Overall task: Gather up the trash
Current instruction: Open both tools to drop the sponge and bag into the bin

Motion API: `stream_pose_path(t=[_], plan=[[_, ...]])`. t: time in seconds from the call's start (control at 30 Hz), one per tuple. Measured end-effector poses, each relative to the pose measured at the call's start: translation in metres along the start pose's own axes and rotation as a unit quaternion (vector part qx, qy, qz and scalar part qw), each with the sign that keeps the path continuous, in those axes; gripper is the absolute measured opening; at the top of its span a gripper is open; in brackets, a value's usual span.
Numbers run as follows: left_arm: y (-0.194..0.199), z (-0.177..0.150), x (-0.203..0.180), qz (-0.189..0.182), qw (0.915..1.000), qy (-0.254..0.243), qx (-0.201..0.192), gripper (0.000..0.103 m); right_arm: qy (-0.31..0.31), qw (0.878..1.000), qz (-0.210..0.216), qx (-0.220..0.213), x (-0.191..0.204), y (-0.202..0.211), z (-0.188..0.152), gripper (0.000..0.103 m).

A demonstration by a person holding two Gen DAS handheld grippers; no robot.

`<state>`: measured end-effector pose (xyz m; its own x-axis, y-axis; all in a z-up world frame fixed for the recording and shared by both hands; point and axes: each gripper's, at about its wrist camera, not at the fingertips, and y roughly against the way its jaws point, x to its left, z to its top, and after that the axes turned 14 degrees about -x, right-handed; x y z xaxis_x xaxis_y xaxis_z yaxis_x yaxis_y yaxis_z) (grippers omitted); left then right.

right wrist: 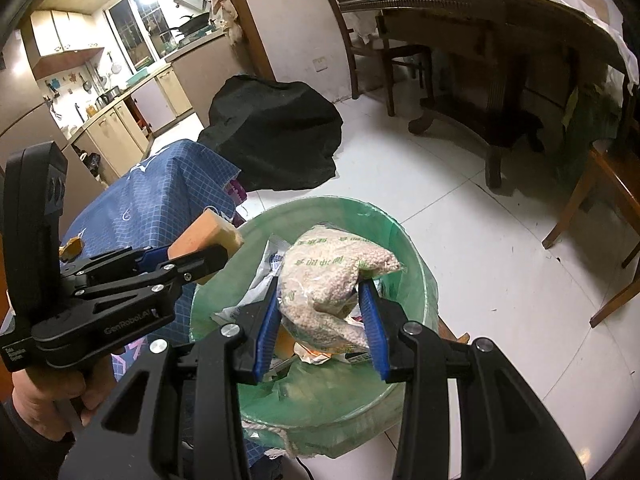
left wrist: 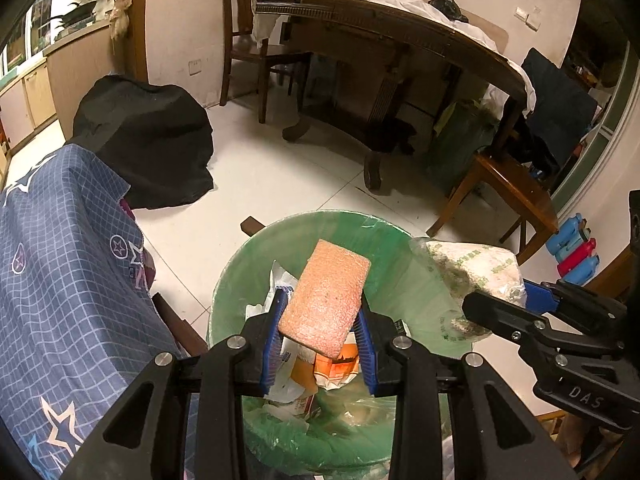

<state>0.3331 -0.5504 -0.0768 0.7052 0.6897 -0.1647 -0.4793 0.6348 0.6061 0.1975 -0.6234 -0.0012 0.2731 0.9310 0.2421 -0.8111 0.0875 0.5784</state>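
Sponge: a flat rectangular block (left wrist: 325,298) with a coarse, grainy pink-orange face and, in the right wrist view, a smoother yellow underside; tilted, hanging above the bin's mouth.
Left gripper: (left wrist: 322,338) black angular frame with ribbed blue pads (left wrist: 275,340); the fingers are closed part-way onto the sponge's two long edges, pinching it.
Bag of pellets: a crinkled clear plastic pouch (right wrist: 334,280) with green print, packed with small pale round grains; lumpy and folded, held over the bin.
Right gripper: (right wrist: 322,322) same black build, blue ribbed pads (right wrist: 267,330); fingers pressed into the pouch from either side, gripping it at a middling opening.
Bin: round, lined with a thin, glossy, translucent green liner (left wrist: 394,276) stretched over the rim; standing on the floor below both grippers.
Bin contents: crumpled white paper and an orange-printed wrapper (left wrist: 334,368) lying loose inside.
Floor: smooth, glossy white tiles (left wrist: 276,184).
Cloth: blue fabric (left wrist: 60,240) with a white grid and star shapes, draped just beside the bin.
Black cover: matte dark cloth (left wrist: 148,140) mounded over something on the floor.
Table: dark carved wood (left wrist: 400,40) with curved legs, white cloth on top.
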Motion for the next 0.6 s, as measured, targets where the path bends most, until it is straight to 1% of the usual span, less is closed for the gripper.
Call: stream_pose_path(t=[0.23, 0.3, 0.4, 0.47, 0.5, 0.53, 0.57, 0.6], plan=[[0.0005, -0.0003, -0.0018, 0.002, 1.0, -0.001, -0.001, 0.034, 0.0, 1.0, 0.0, 0.001, -0.0007, -0.0001, 0.0, 0.037], [0.0003, -0.0006, -0.0017, 0.002, 1.0, 0.0, 0.0, 0.034, 0.0, 1.0, 0.001, 0.001, -0.0004, 0.0, 0.0, 0.039], [0.0001, -0.0013, -0.0016, 0.01, 0.9999, 0.002, 0.001, 0.037, -0.003, 1.0, 0.0, 0.002, -0.0035, -0.0031, -0.0004, 0.041], [-0.0004, -0.0022, -0.0002, 0.012, 0.9999, 0.005, 0.003, 0.046, -0.009, 1.0, 0.0, 0.003, -0.0064, -0.0043, -0.0021, 0.041], [-0.0005, -0.0029, 0.0003, 0.014, 0.9999, 0.005, 0.003, 0.048, -0.009, 1.0, 0.0, 0.003, -0.0065, -0.0053, -0.0028, 0.042], [-0.0006, -0.0033, 0.0006, 0.015, 0.9999, 0.005, 0.003, 0.053, -0.009, 1.0, 0.0, 0.002, -0.0058, -0.0061, -0.0033, 0.042], [-0.0004, -0.0036, 0.0009, 0.017, 0.9998, 0.005, 0.003, 0.057, -0.009, 1.0, 0.0, 0.002, -0.0058, -0.0061, -0.0037, 0.043], [-0.0001, -0.0039, 0.0017, 0.019, 0.9998, 0.006, 0.003, 0.058, -0.009, 1.0, 0.0, 0.001, -0.0064, -0.0063, -0.0042, 0.044]])
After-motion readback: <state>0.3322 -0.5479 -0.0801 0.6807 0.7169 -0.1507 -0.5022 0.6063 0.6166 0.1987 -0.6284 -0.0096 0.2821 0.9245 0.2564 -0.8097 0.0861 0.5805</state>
